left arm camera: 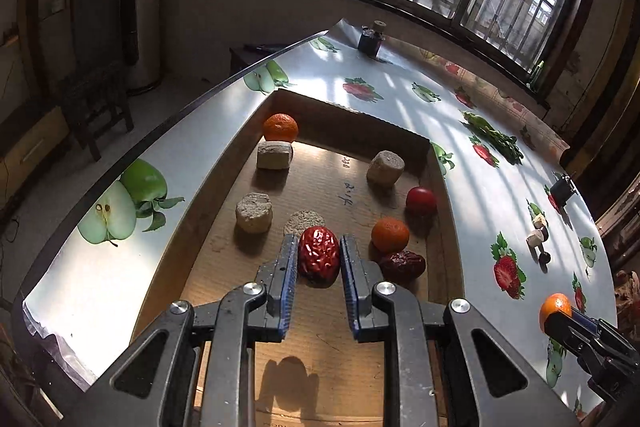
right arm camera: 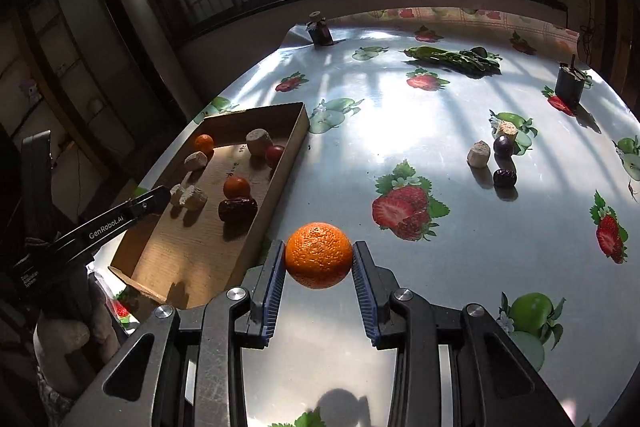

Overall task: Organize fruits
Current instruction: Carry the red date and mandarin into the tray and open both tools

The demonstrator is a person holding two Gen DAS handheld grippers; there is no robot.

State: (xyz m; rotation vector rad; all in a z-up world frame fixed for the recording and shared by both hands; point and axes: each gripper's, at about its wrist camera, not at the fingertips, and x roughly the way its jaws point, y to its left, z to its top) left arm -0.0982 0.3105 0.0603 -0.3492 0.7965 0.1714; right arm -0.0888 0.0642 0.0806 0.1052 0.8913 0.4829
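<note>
My left gripper (left arm camera: 319, 251) is shut on a wrinkled red date (left arm camera: 319, 255) and holds it over the floor of the cardboard box (left arm camera: 224, 163). The box holds two oranges (left arm camera: 390, 235) (left arm camera: 281, 127), a red fruit (left arm camera: 421, 201), another dark date (left arm camera: 402, 265) and several beige chunks (left arm camera: 253, 212). My right gripper (right arm camera: 319, 259) is shut on an orange (right arm camera: 319, 255) above the table, right of the box (right arm camera: 298, 131). On the table to the far right lie two dark fruits (right arm camera: 505, 177) and two beige chunks (right arm camera: 478, 154).
The table (right arm camera: 440, 131) has a glossy fruit-print cover. A bunch of green leaves (right arm camera: 452, 58) lies at the back. Two dark small jars (right arm camera: 320, 31) (right arm camera: 570, 83) stand near the far edge. A window wall runs behind the table.
</note>
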